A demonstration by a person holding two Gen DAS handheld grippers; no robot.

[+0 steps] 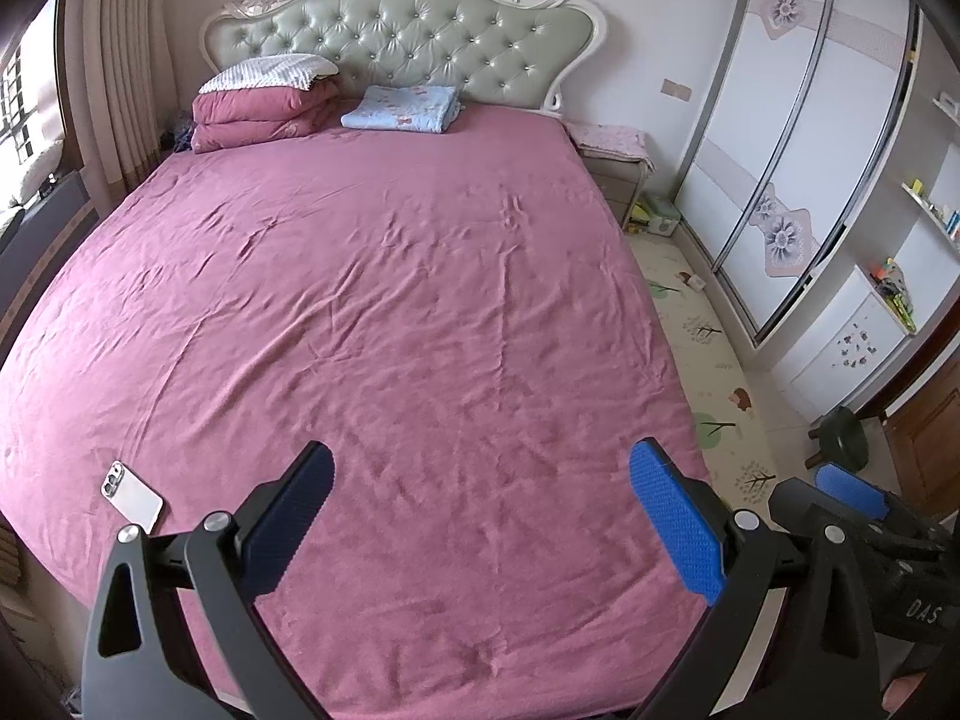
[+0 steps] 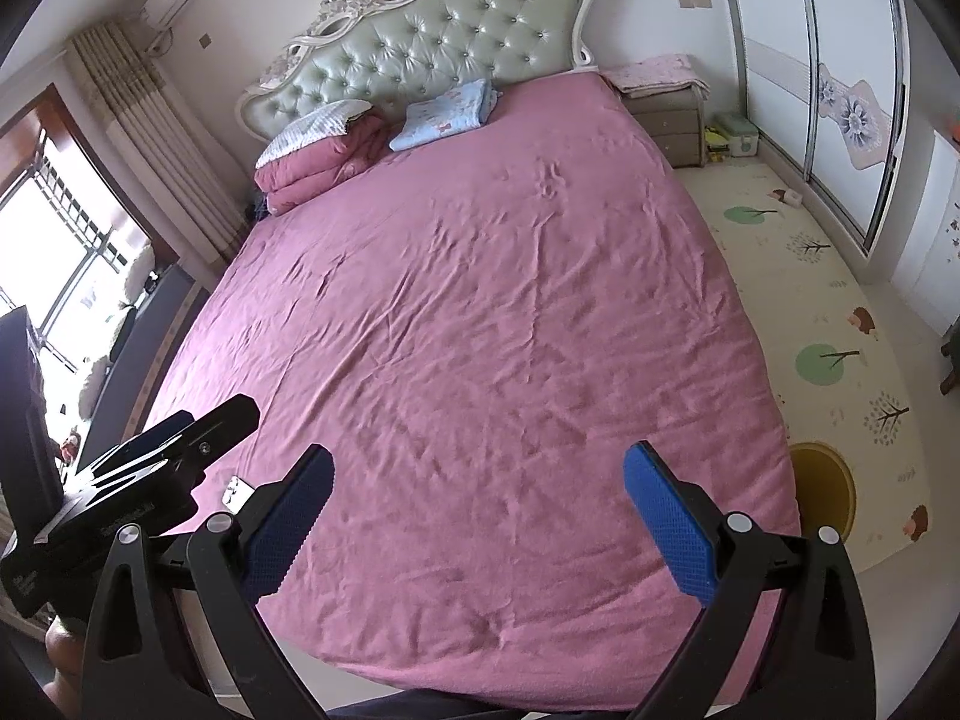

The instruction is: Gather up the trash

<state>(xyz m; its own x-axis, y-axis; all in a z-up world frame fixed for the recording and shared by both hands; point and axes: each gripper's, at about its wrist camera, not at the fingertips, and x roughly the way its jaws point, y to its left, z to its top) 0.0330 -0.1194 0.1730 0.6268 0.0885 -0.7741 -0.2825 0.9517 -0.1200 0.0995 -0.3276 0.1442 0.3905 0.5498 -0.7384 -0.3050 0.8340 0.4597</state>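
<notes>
My left gripper [image 1: 480, 492] is open and empty, held above the foot of a bed with a pink sheet [image 1: 384, 312]. My right gripper [image 2: 477, 492] is open and empty too, beside the left one over the same bed [image 2: 480, 300]. The right gripper shows at the right edge of the left wrist view [image 1: 852, 489]; the left one shows at the left of the right wrist view [image 2: 174, 438]. No trash shows on the bed. A small box-like item [image 1: 696, 282] lies on the play mat [image 2: 792, 197]. A yellow round bin [image 2: 825, 486] stands by the bed's right corner.
A white phone [image 1: 132, 495] lies on the bed's near left. Folded quilts [image 1: 264, 108] and a blue blanket [image 1: 399, 108] lie at the headboard. A nightstand [image 2: 666, 120], a green box [image 2: 738, 132], a sliding wardrobe [image 1: 780, 138], shelves and a dark stool [image 1: 843, 432] stand on the right.
</notes>
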